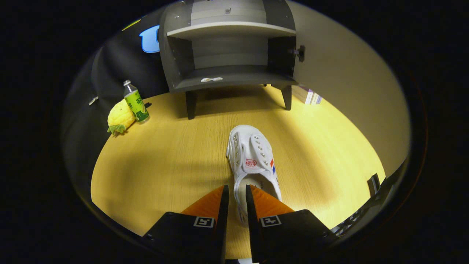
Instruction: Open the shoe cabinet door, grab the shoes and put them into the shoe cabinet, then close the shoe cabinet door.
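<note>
1. Shoe first: the white canvas slip-on shoe [253,161] with metal eyelets and a red-and-blue side stripe lies on the yellow wood-grain tabletop [165,161], toe pointing toward the cabinet, heel end reaching back between the gripper's fingers.
2. Hand-held gripper [237,190]: its fingers stand close together with a narrow gap, the shoe's left heel wall running down into that gap. They look pinched on that wall, though contact of both fingers is not certain from here.
3. Beyond the shoe stands the grey wooden shoe cabinet [229,55] on short legs, its door [351,84] swung wide to the right and the lower shelf bare apart from a small pale sticker.
4. Risk, as I judge it: a thin grip on soft canvas may let the shoe sag, swing or slip out on the lift.
5. The toe could catch the cabinet's front edge or shelf lip if carried low.
6. Off to the left, well apart, a green-labelled plastic bottle [135,102] touches a yellow pineapple plush toy [120,117]; neither sits in the path.
</note>
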Action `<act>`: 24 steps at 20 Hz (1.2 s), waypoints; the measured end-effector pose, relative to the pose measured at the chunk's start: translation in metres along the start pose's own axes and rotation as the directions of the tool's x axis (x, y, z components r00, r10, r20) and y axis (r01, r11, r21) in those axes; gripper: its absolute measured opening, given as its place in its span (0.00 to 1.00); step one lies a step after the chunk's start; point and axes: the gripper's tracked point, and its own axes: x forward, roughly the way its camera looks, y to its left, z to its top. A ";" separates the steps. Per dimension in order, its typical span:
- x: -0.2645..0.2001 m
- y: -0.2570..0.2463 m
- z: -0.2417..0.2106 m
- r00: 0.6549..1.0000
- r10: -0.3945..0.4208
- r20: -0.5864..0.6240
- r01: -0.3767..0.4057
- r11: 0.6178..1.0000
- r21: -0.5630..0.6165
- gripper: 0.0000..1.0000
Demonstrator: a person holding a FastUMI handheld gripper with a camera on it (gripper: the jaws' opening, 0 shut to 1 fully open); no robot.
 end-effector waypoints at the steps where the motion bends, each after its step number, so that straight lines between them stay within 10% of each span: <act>1: 0.008 0.001 -0.003 1.000 0.004 -0.009 -0.004 1.000 -0.003 0.31; 12: 0.045 -0.001 0.017 0.998 -0.017 0.067 0.019 0.999 -0.029 0.31; 14: 0.050 0.000 0.020 0.996 -0.026 0.080 0.028 0.999 -0.033 0.13; 24: 0.055 -0.012 0.021 0.997 -0.026 0.076 0.024 1.000 0.016 0.05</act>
